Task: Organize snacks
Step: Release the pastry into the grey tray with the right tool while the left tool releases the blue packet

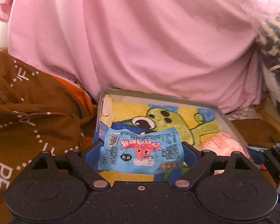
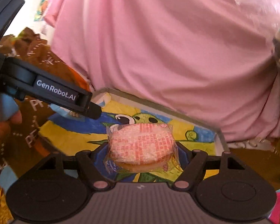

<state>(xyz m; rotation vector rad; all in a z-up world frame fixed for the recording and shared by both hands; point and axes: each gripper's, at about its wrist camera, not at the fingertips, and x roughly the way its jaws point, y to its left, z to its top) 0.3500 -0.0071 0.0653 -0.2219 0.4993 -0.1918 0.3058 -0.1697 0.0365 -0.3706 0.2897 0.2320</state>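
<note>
Above the shallow tray with its cartoon-painted floor, which looks otherwise empty, both claws hold snacks: the right gripper is clamped on a round cake in clear wrap, the left gripper on a flat blue packet. Slippery film could let the cake slide from the fingers and land outside the low rim. Being limp, the packet may flutter crooked or overhang the wall if released from this height.
</note>
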